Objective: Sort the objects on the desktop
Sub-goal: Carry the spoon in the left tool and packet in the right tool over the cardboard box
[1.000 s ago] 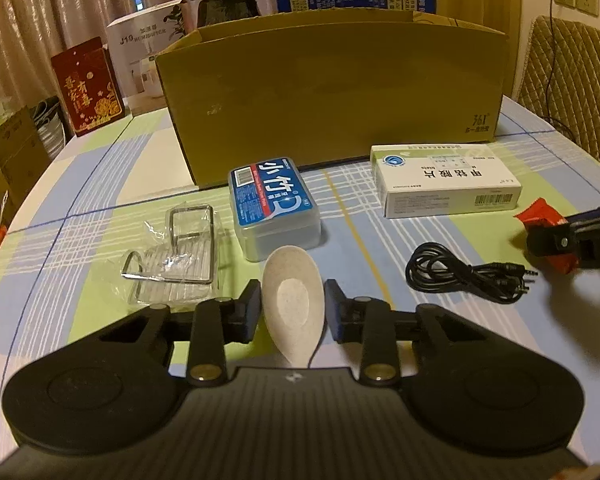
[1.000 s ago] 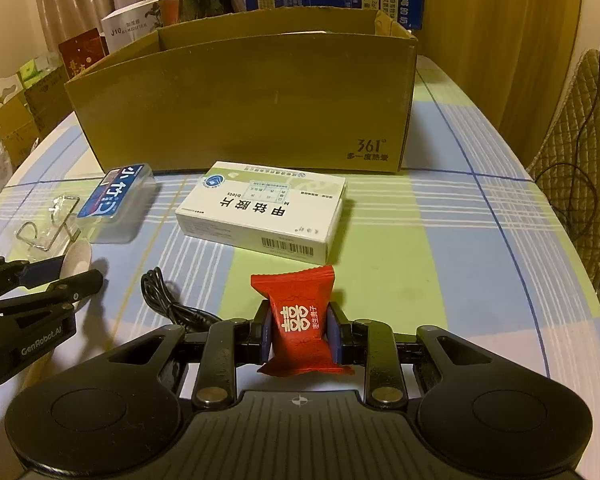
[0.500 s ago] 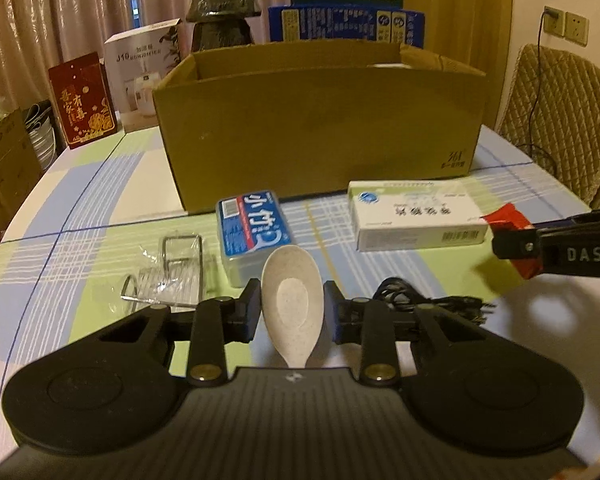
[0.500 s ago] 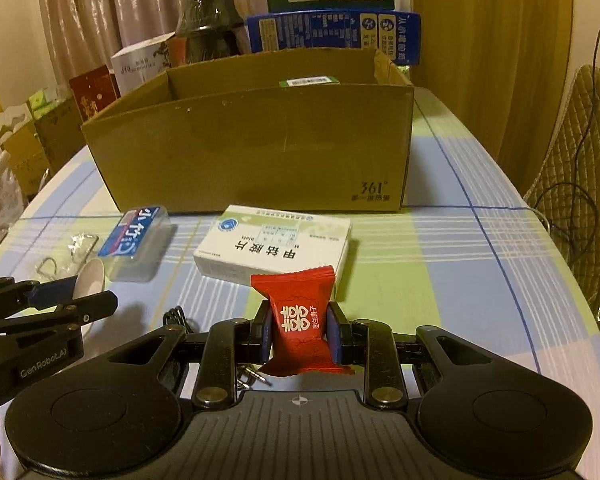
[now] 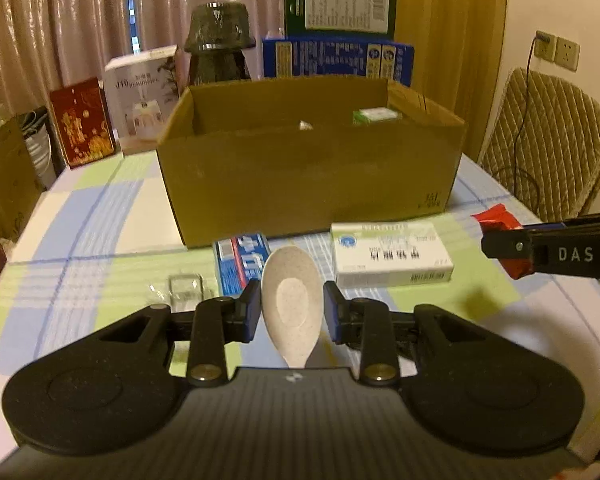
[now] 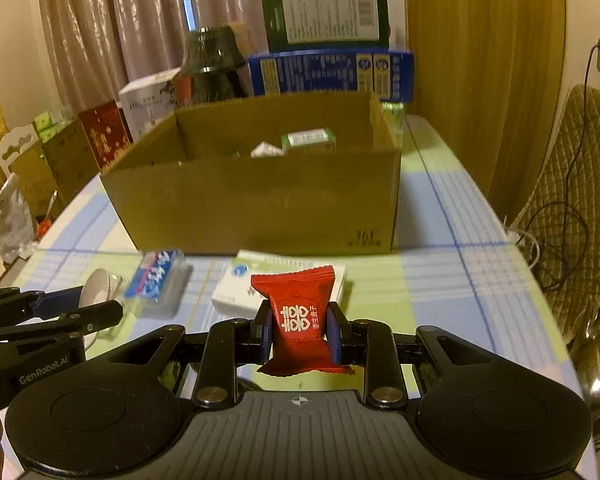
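Observation:
My left gripper [image 5: 292, 306] is shut on a pale speckled spoon [image 5: 292, 300], bowl pointing forward, raised above the checked tablecloth. My right gripper [image 6: 300, 326] is shut on a red candy packet [image 6: 298, 316] with white characters. Each gripper also shows in the other's view: the right gripper [image 5: 500, 240] at the right edge with the red packet [image 5: 496, 216], the left gripper [image 6: 84, 304] at the lower left with the spoon [image 6: 96, 286]. An open cardboard box [image 5: 308, 184] [image 6: 256, 204] stands ahead, small packets lying inside.
On the cloth before the box lie a white medicine box [image 5: 390, 254] [image 6: 236, 292], a blue-labelled clear case [image 5: 242, 262] [image 6: 158, 278] and a wire rack in clear wrap [image 5: 186, 286]. Cartons and a dark vase [image 5: 220, 46] stand behind. A quilted chair [image 5: 548, 140] is at the right.
Both grippers have risen with their loads, so the box's inside now shows. The black cable has dropped out of sight beneath the left gripper.

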`<state>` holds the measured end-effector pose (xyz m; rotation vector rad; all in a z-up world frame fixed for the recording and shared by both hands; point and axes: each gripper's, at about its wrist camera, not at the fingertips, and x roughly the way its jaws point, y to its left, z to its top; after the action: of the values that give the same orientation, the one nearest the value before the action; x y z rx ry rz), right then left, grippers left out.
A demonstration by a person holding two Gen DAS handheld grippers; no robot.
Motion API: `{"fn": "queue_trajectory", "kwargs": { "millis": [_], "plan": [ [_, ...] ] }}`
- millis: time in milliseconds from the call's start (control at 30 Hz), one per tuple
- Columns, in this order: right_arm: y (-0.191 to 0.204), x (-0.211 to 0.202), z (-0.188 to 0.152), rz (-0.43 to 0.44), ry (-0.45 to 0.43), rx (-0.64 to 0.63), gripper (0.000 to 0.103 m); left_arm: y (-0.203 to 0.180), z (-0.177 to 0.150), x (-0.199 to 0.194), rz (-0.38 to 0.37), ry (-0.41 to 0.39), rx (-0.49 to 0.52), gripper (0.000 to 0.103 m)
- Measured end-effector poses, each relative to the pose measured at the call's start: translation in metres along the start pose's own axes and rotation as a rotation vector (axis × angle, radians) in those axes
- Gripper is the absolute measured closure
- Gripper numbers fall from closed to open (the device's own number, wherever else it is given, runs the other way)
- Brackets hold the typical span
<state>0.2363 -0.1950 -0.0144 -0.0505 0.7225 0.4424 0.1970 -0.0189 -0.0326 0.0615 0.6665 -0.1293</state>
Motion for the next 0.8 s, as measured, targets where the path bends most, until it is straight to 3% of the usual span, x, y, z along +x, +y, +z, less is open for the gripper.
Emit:
{"fn": "queue_trajectory", "kwargs": {
  "millis": [300, 800],
  "plan": [
    [0.010, -0.030, 0.034, 0.016, -0.051, -0.023, 0.079, 0.003, 0.047, -0.028, -0.011, -0.024, -0.020, 0.076],
    [0.007, -0.041, 0.064, 0.047, -0.058, -0.054, 0.079, 0.010, 0.079, -0.040, -0.025, 0.005, -0.053, 0.075]
  ]
}}
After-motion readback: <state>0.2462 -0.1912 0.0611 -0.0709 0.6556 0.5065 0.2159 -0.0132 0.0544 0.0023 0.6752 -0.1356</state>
